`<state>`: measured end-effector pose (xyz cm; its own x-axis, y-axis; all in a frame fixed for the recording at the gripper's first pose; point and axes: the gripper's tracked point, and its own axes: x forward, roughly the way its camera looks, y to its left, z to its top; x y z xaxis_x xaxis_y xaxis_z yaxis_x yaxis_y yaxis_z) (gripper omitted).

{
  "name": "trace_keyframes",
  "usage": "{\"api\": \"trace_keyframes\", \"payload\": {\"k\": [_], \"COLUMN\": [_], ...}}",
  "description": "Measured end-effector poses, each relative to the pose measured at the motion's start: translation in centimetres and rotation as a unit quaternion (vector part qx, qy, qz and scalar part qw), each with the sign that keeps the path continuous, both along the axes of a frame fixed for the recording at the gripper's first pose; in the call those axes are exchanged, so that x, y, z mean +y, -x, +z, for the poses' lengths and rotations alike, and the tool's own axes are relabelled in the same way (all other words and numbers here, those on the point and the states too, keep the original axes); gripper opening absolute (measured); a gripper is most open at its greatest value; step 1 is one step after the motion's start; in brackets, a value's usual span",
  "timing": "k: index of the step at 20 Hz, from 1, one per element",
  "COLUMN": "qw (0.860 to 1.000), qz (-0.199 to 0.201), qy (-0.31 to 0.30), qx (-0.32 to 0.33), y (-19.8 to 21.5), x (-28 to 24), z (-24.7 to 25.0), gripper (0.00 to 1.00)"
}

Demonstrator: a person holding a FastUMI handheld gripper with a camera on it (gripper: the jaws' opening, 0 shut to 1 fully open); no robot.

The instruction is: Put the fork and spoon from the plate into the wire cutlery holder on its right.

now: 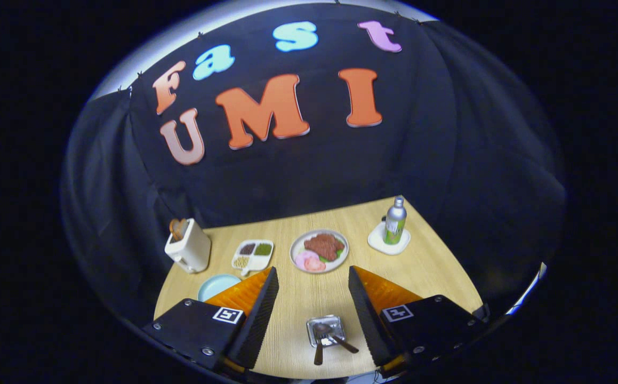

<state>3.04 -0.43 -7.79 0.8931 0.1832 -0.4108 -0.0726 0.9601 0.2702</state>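
Observation:
The wire cutlery holder (326,328) stands on the wooden table (431,266), low between my fingers and seen from above. Two brown-handled utensils (335,340) stick out of it, leaning apart; I cannot tell which is the fork and which the spoon. A light blue plate (217,285) lies to the holder's left, partly hidden behind my left finger (261,304). My gripper (312,269) is open, held well above the table, with nothing between its fingers.
Beyond the fingertips sits a plate of food (319,250). A sectioned dish (253,255) and a white toaster (189,248) stand further left. At the back right a metal bottle (395,220) stands on a white coaster (388,242).

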Motion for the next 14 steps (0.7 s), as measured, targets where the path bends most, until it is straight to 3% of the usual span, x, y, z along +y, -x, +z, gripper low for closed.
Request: {"api": "trace_keyframes", "payload": {"k": [4,8,14], "qw": [0.991,0.975,0.948], "qz": [-0.033,-0.039,-0.045], "qy": [0.003,0.011,0.033], "qx": [-0.127,-0.219,-0.314], "y": [-0.5,0.4,2.2], "x": [-2.6,-3.1,-2.9], "z": [5.8,10.3,13.7], "gripper": [0.8,0.81,0.86]}}
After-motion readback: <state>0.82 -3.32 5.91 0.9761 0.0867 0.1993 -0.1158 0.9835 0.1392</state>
